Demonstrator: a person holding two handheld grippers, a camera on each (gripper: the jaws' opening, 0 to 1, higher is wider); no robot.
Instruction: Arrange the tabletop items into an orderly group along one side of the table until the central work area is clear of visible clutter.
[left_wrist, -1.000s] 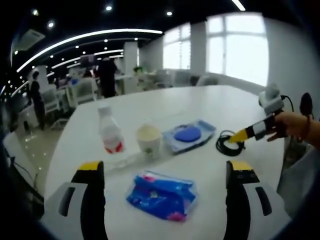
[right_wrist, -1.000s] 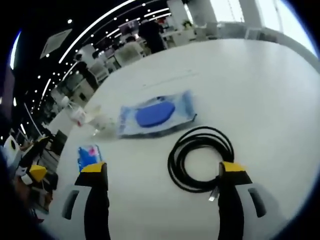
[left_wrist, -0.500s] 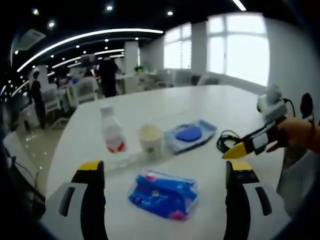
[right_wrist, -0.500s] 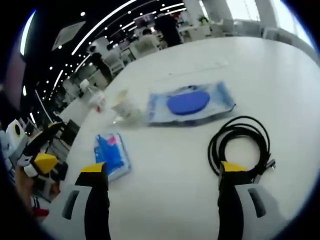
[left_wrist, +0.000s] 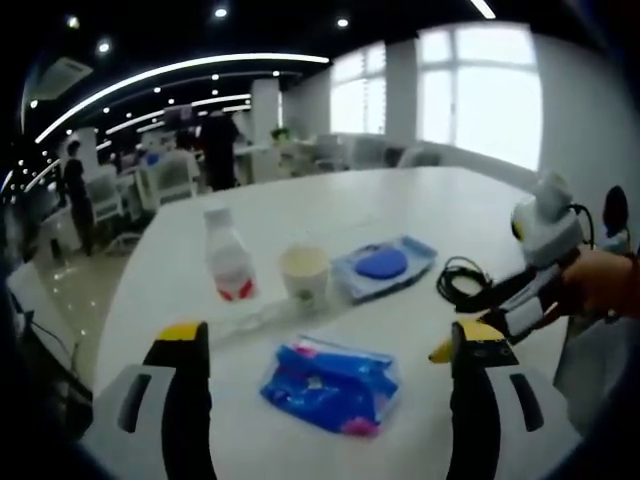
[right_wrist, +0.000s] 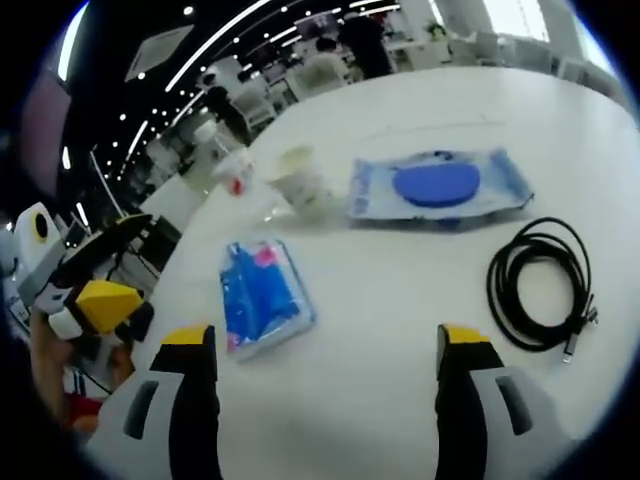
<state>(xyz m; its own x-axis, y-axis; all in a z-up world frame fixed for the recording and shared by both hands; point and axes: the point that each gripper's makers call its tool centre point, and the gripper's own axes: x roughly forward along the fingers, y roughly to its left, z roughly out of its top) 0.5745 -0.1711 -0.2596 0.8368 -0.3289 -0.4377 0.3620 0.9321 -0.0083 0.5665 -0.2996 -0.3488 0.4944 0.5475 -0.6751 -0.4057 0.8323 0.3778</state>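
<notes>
On the white table (left_wrist: 400, 330) stand a small bottle with a red label (left_wrist: 228, 268) and a paper cup (left_wrist: 305, 275). To their right lie a flat clear pack with a blue disc (left_wrist: 385, 265) and a coiled black cable (left_wrist: 465, 282). A blue packet (left_wrist: 330, 385) lies nearest, just ahead of my open left gripper (left_wrist: 330, 335). My right gripper (left_wrist: 470, 335) reaches in from the right, off the cable. In the right gripper view the same blue packet (right_wrist: 260, 295), cup (right_wrist: 300, 180), bottle (right_wrist: 225, 160), flat pack (right_wrist: 435, 185) and cable (right_wrist: 540, 285) show. My right gripper (right_wrist: 325, 340) is open with nothing in it.
A hand (left_wrist: 600, 285) holds the right gripper at the table's right edge. My left gripper (right_wrist: 115, 285) shows at the left of the right gripper view. Beyond the table are office desks, chairs and standing people (left_wrist: 215, 150). Bare tabletop stretches behind the items.
The right gripper has drawn back from the cable and swung left towards the blue packet, so its view has shifted. The left gripper has hardly moved, and the items lie as before.
</notes>
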